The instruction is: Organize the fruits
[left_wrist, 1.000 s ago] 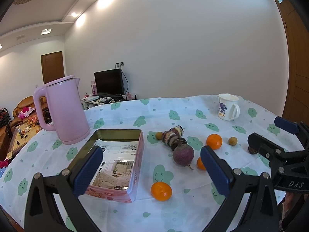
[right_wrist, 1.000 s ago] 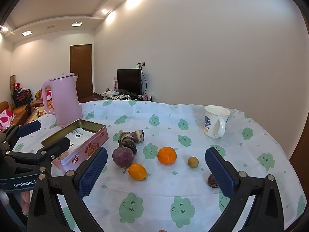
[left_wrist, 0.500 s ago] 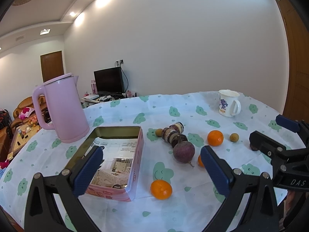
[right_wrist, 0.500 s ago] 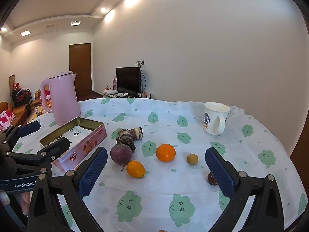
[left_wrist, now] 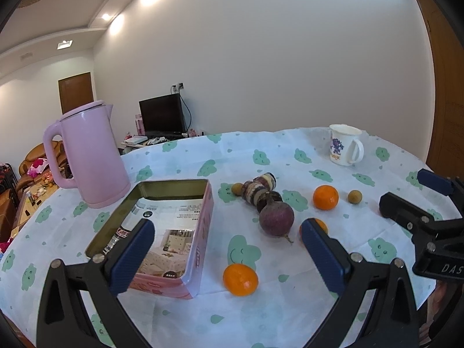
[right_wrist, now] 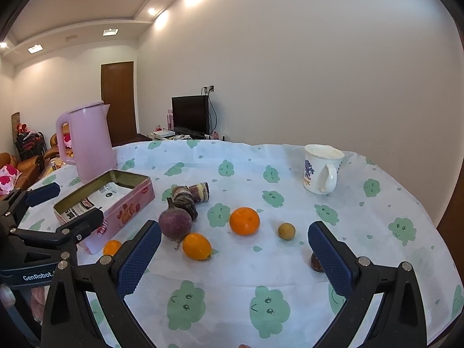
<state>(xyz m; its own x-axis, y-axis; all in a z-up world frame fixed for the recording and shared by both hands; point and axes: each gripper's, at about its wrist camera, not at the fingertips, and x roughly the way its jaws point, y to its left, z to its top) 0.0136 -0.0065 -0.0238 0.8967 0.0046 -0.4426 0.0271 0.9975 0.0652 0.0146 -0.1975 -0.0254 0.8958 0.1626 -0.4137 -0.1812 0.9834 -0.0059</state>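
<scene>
Fruits lie loose on the cloud-print tablecloth [right_wrist: 232, 284], right of the open pink rectangular tin [left_wrist: 162, 226]. Our left gripper [left_wrist: 229, 249] and right gripper [right_wrist: 235, 258] both gape wide, empty. We'd straddle the nearest orange mandarin [left_wrist: 240, 279], pinching softly so it doesn't roll.

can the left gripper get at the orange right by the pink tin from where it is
Probably yes. The left gripper hangs with its jaws open above the table, and the small round orange beside the open pink metal tin lies bare between them, with nothing over it. The tin wall stands close.
</scene>
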